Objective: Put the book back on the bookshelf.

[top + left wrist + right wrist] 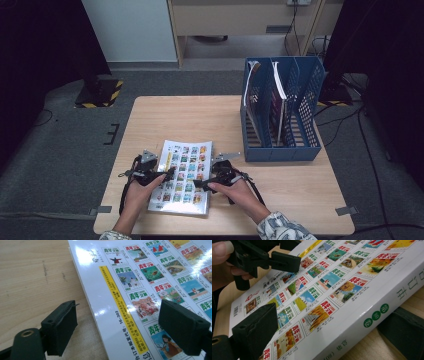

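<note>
I'd seat my spread right gripper (202, 184) squarely on the magazine's (186, 172) spine edge, left gripper (170, 175) spread opposite (jaws straddling its edge), before squeezing.

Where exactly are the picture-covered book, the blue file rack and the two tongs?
book (186, 172), high view, middle of its cover
blue file rack (280, 151), high view, its front wall
left tongs (169, 172), high view, at the tips
right tongs (200, 183), high view, at the tips
</note>
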A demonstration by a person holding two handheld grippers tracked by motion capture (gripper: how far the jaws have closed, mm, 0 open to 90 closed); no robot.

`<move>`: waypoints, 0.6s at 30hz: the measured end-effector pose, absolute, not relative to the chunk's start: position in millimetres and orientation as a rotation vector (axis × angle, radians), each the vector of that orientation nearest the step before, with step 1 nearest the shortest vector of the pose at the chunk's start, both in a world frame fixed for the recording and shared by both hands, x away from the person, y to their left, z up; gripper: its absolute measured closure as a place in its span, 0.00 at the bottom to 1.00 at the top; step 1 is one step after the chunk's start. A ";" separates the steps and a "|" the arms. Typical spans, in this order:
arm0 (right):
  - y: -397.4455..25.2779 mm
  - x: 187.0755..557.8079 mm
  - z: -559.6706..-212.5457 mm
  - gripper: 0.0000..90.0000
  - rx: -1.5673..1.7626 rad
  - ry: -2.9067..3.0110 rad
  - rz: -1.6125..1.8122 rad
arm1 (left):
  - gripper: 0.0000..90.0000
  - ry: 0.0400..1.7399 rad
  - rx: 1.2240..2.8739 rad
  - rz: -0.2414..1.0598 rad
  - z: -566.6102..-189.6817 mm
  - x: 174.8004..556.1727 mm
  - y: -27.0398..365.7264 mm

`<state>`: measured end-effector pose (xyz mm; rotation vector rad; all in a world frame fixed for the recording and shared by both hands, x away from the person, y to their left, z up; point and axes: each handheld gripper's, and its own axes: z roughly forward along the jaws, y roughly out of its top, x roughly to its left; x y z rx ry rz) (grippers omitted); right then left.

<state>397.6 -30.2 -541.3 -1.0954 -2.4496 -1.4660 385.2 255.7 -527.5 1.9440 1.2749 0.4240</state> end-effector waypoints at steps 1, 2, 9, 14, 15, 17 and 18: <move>-29.5 398.0 -541.3 0.04 -1.098 -2.448 -1.466 | 0.18 1.274 1.932 0.390 -528.7 385.4 255.9; -29.2 398.5 -541.2 0.04 -1.094 -2.449 -1.463 | 0.19 1.273 1.917 0.307 -531.3 386.0 255.7; -26.9 405.4 -541.7 0.07 -1.062 -2.438 -1.463 | 0.18 1.276 1.922 0.314 -530.9 384.6 253.0; -24.9 411.2 -542.2 0.08 -1.039 -2.424 -1.466 | 0.19 1.267 1.934 0.298 -530.0 384.3 250.6; -24.0 412.9 -542.4 0.08 -1.038 -2.411 -1.465 | 0.19 1.258 1.943 0.289 -529.6 383.9 248.8; -23.2 415.4 -543.1 0.08 -1.041 -2.386 -1.473 | 0.20 1.225 1.960 0.269 -529.5 382.3 242.9; -22.9 415.9 -543.1 0.08 -1.048 -2.374 -1.473 | 0.20 1.217 1.966 0.266 -529.5 381.3 239.0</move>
